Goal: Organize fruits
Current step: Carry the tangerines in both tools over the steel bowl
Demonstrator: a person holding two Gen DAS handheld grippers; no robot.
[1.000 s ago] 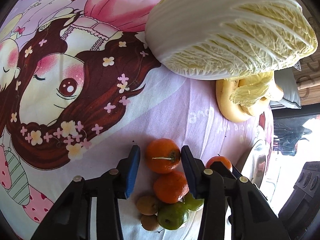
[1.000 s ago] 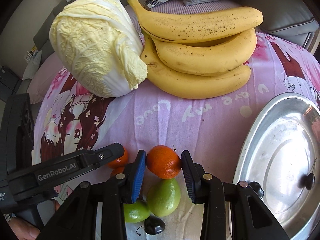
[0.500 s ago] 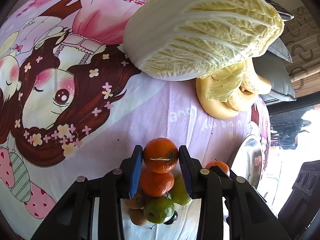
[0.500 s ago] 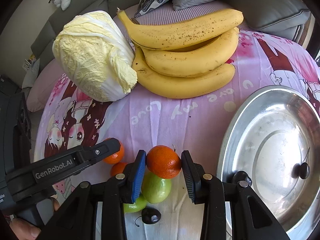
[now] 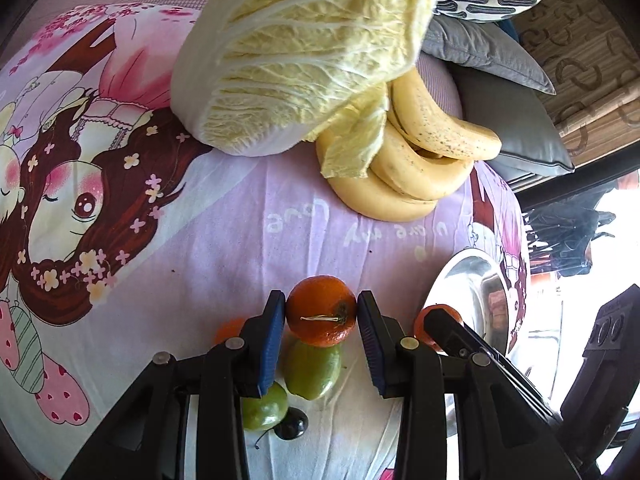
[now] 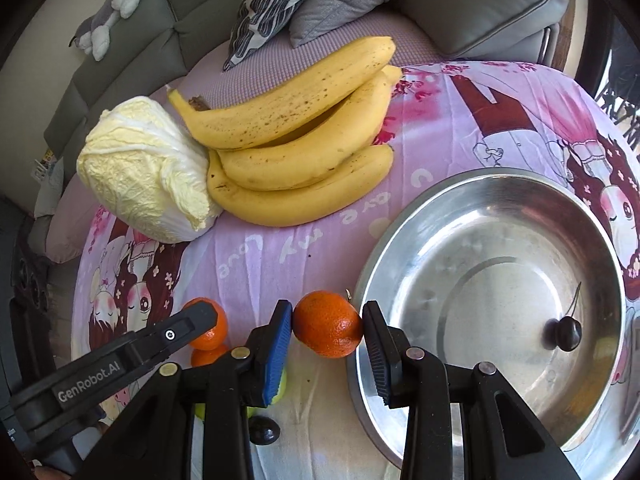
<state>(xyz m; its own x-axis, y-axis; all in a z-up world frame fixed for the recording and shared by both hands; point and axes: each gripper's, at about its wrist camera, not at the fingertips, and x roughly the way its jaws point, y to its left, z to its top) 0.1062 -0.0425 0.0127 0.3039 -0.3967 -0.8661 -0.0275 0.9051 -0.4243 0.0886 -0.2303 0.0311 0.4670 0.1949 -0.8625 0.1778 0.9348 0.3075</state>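
My left gripper [image 5: 321, 318] is shut on an orange mandarin [image 5: 321, 311] and holds it above the cloth. My right gripper [image 6: 327, 330] is shut on another mandarin [image 6: 327, 329], just left of the rim of a steel bowl [image 6: 404, 224]. One dark cherry [image 6: 565, 333] lies in the bowl. Below the left gripper lie two green fruits [image 5: 313, 368], a cherry [image 5: 291, 424] and another mandarin [image 5: 229, 329]. The right gripper and its mandarin show at the right of the left wrist view [image 5: 434, 322].
A bunch of bananas [image 6: 296, 148] and a napa cabbage [image 6: 144, 168] lie at the far side of the pink printed cloth [image 6: 280, 252]. Grey sofa cushions [image 6: 440, 4] stand behind them. The left gripper's arm [image 6: 108, 364] crosses the lower left of the right wrist view.
Both grippers have lifted with their mandarins. The left shut on its mandarin and rose off the fruit pile. The right moved right, up to the bowl's rim.
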